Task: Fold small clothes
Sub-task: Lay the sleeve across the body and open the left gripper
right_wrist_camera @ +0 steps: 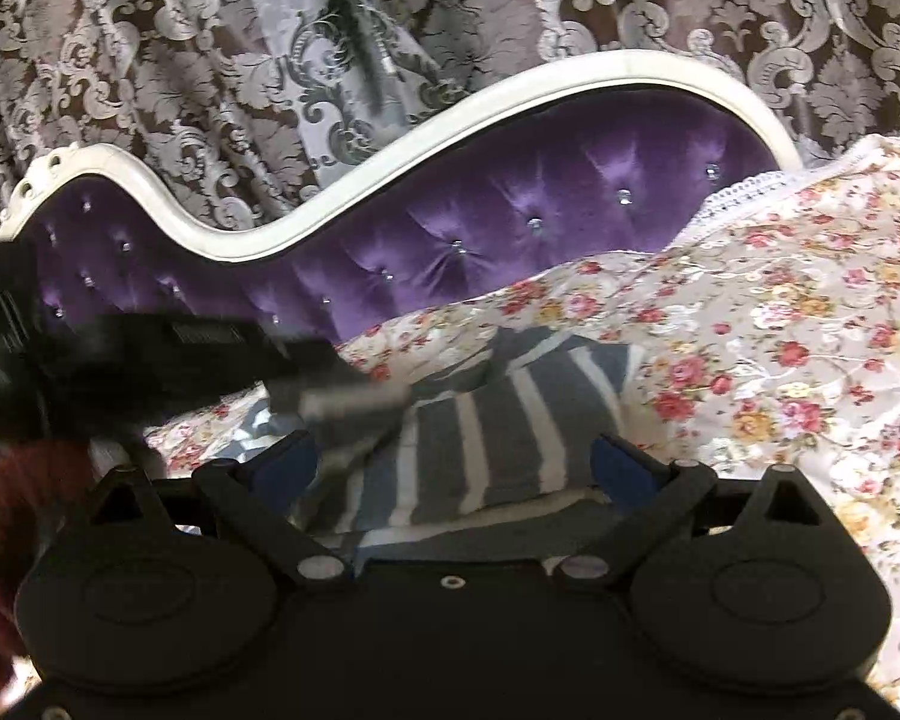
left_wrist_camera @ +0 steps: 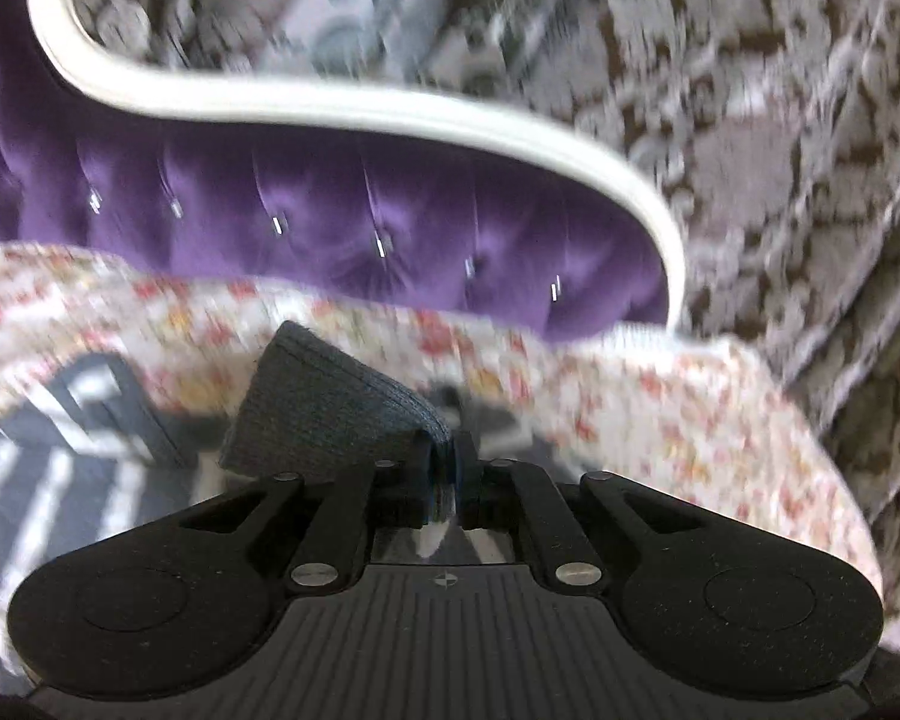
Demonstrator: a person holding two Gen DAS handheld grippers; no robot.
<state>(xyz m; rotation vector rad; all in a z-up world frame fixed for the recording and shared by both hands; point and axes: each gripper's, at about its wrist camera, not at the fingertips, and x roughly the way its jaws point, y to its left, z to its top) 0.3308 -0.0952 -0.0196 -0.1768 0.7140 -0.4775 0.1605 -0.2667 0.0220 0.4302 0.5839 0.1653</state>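
A fold of the grey striped garment (left_wrist_camera: 336, 402) is pinched between the closed jaws of the left gripper (left_wrist_camera: 447, 456) and lifted off the floral bedspread (left_wrist_camera: 660, 420) (much of this view is blurred). The rest of the garment (right_wrist_camera: 486, 432) is spread on the bedspread (right_wrist_camera: 780, 360), near the purple headboard (right_wrist_camera: 510, 222). The right gripper (right_wrist_camera: 456, 462) is held open above it, its blue pads (right_wrist_camera: 624, 468) set wide apart.
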